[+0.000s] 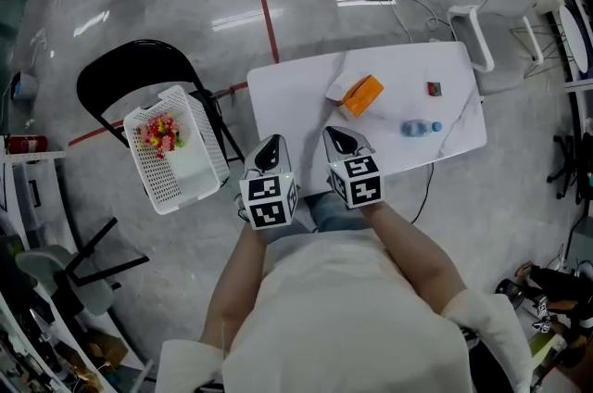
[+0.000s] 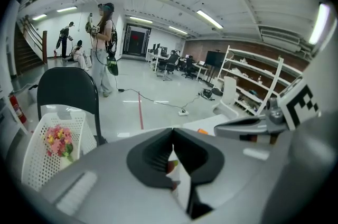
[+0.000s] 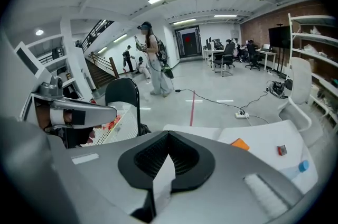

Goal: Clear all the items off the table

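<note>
An orange box [image 1: 363, 95], a white item [image 1: 337, 88] touching it, a small red thing [image 1: 434, 89] and a bottle [image 1: 419, 129] are all sitting on the table [image 1: 296, 95]. Left of the table, the basket [image 1: 176, 187] is resting on a black chair [image 1: 102, 76], holding flowers [image 1: 160, 133]. The left gripper [image 1: 271, 145] and right gripper [image 1: 339, 137] are hovering at the table's near edge, jaws pressed together, gripping nothing.

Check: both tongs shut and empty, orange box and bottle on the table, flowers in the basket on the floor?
Not the floor: the head view shows the basket on the black chair. The rest stands: left tongs and right tongs shut and empty, orange box and bottle on the table, flowers in the basket.
</note>
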`<state>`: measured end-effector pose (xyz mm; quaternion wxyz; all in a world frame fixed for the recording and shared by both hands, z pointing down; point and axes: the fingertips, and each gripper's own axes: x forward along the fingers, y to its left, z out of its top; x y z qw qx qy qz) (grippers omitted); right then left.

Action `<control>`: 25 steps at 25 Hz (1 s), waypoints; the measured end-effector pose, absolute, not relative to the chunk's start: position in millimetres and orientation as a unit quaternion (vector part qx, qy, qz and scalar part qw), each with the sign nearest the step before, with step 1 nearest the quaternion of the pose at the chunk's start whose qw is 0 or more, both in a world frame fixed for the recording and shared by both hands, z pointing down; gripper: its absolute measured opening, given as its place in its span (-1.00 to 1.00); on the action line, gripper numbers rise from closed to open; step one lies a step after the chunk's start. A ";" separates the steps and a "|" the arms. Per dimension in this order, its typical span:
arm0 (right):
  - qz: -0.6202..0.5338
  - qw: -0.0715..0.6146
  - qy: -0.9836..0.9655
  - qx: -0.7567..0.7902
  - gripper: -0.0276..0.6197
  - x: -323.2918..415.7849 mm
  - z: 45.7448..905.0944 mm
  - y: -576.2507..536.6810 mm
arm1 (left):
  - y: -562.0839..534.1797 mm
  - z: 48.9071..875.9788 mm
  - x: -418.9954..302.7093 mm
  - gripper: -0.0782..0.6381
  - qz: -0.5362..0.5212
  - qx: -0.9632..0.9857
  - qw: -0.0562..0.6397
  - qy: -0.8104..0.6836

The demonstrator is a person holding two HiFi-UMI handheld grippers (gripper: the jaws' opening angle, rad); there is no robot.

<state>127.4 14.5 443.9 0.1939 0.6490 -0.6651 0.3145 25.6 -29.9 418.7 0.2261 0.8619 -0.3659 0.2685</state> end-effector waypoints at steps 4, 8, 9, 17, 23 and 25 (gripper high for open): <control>0.327 0.192 -0.647 0.661 -0.92 157.7 457.4 20.0 | -25.1 431.3 49.1 -0.76 0.277 0.862 0.229 -0.357; 0.340 0.192 -0.628 0.673 -0.92 186.2 475.9 23.4 | -22.3 447.9 67.1 -0.76 0.286 0.860 0.233 -0.353; 0.344 0.193 -0.624 0.675 -0.92 192.3 480.5 23.9 | -22.0 451.2 70.4 -0.76 0.287 0.859 0.235 -0.352; 0.379 0.193 -0.588 0.688 -0.92 237.7 517.8 26.8 | -21.8 476.5 97.0 -0.76 0.300 0.853 0.245 -0.350; 0.400 0.196 -0.565 0.694 -0.92 262.0 550.2 21.9 | -26.6 498.7 113.0 -0.76 0.313 0.849 0.246 -0.347; 0.407 0.198 -0.559 0.695 -0.92 268.8 560.9 20.0 | -28.4 504.5 118.6 -0.76 0.316 0.848 0.247 -0.346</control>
